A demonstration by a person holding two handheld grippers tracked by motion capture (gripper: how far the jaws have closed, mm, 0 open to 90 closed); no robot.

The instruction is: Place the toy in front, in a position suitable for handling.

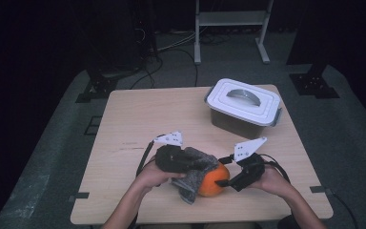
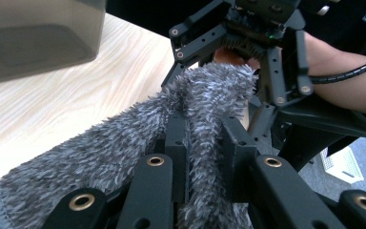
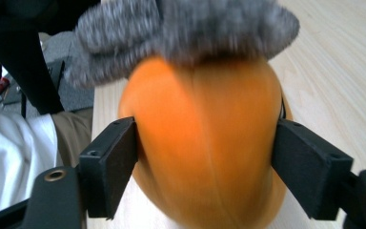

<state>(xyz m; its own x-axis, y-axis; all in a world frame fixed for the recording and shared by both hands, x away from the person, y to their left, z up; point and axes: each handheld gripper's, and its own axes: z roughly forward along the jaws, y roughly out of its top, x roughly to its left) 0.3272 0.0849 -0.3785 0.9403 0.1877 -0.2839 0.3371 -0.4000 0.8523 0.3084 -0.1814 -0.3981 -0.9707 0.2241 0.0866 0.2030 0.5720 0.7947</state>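
The orange pumpkin [image 1: 213,182] sits on the table [image 1: 138,119] near the person's edge, between the two hands, with a grey fuzzy cloth [image 1: 194,168] draped over its top and left side. In the right gripper view the pumpkin [image 3: 205,143] stands between the two black jaws, which sit at its widest part on either side; the left pad looks to be touching the skin and the right one is at its flank, so the right gripper [image 1: 228,182] reads as set wide around the pumpkin and steadying it, though the blur leaves it unclear whether the pads truly press. That placing makes sense: it keeps the round thing from rolling while the cloth works on it. The left gripper [image 1: 189,168] has its jaws drawn together on a fold of the cloth [image 2: 124,152], whose fibres bulge out between and above them in the left gripper view, with the far end of the cloth laid against the pumpkin under the other tool. The pinch is likely so the cloth can be dragged over the skin as a wipe. Farther back, toward the right corner, a grey plastic box [image 1: 240,121] stands well apart from the work, its white lid [image 1: 243,99] with a curved handle seated on top; what it holds cannot be told.
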